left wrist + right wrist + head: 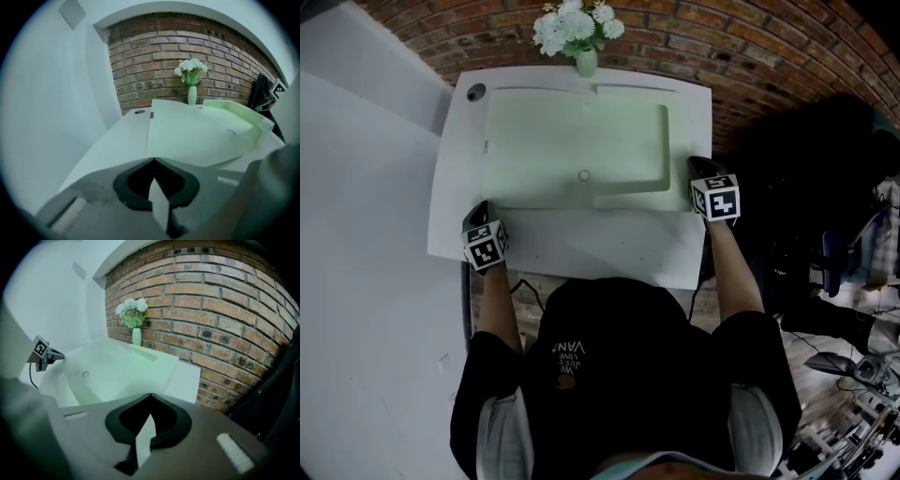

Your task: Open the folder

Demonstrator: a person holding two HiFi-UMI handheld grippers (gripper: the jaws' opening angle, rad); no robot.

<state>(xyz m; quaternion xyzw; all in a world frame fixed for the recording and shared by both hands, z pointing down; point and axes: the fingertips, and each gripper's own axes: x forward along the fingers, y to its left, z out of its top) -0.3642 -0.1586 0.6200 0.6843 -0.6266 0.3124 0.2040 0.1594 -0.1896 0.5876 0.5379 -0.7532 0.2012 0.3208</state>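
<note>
A pale green folder (pixel 581 141) lies on the white table (pixel 609 253), with a small round snap (pixel 584 175) near its front edge. Seen from the left gripper view, the folder (pixel 197 133) curls up along its right side. My left gripper (pixel 479 210) rests at the table's front left, just off the folder's near left corner, jaws shut with nothing between them (pixel 153 159). My right gripper (pixel 700 166) sits at the table's right edge beside the folder's right side, its jaws also meeting empty (pixel 150 394). Neither one touches the folder (pixel 117 371).
A vase of white flowers (pixel 581 37) stands at the table's back edge against a brick wall (pixel 750 56). A round cable hole (pixel 475 92) is at the back left corner. Dark equipment and cables (pixel 844 356) crowd the floor to the right.
</note>
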